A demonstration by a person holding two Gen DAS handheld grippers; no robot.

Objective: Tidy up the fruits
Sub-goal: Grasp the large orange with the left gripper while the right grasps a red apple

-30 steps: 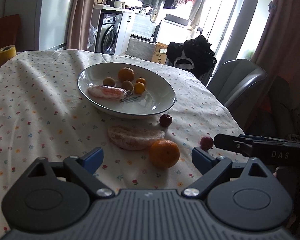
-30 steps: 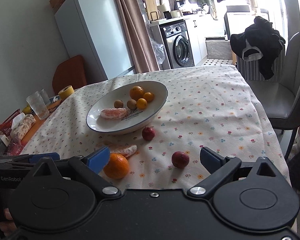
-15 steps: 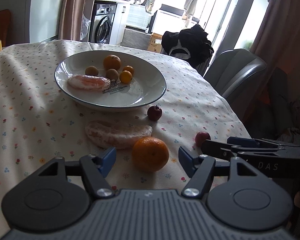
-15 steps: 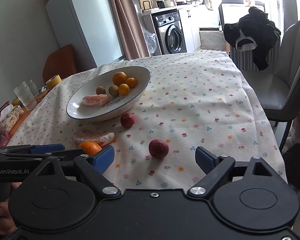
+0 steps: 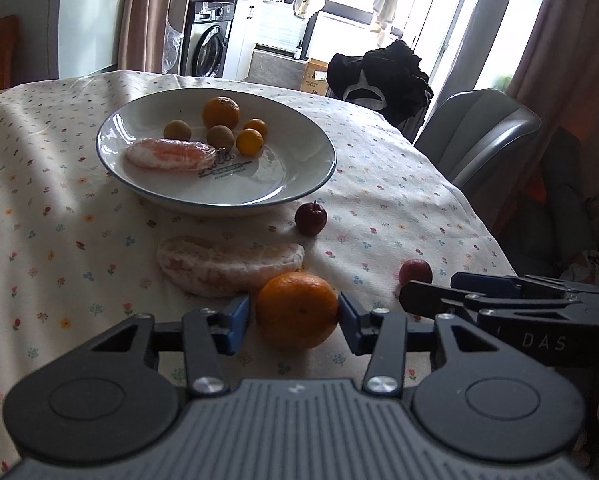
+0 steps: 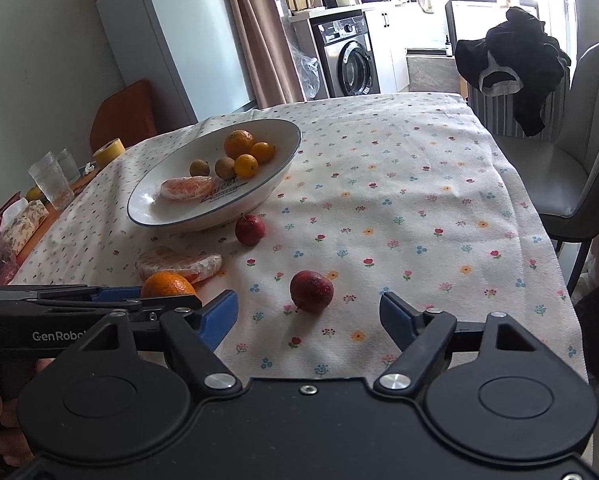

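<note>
An orange (image 5: pixel 297 314) lies on the flowered cloth between the blue pads of my left gripper (image 5: pixel 293 316). Its jaws are closing, the right pad is at the peel and a thin gap shows on the left. A red fruit (image 6: pixel 311 290) lies just ahead of my right gripper (image 6: pixel 309 316). Those jaws are also closing, still wide and clear of the fruit. A peeled citrus segment (image 5: pixel 227 264) and a second red fruit (image 5: pixel 310 219) lie near the white plate (image 5: pixel 323 176). The plate holds several small fruits and another segment.
The right gripper's fingers (image 5: pixel 499 296) reach in beside the left one, close together. Glasses (image 6: pixel 53 180), yellow tape and packets stand at the table's left end. A grey chair (image 6: pixel 579 168) stands by the right edge, which drops off close by.
The left gripper came forward and down until the orange sat between its pads, and its jaws narrowed a lot. The right gripper sank toward the red fruit and its jaws narrowed somewhat.
</note>
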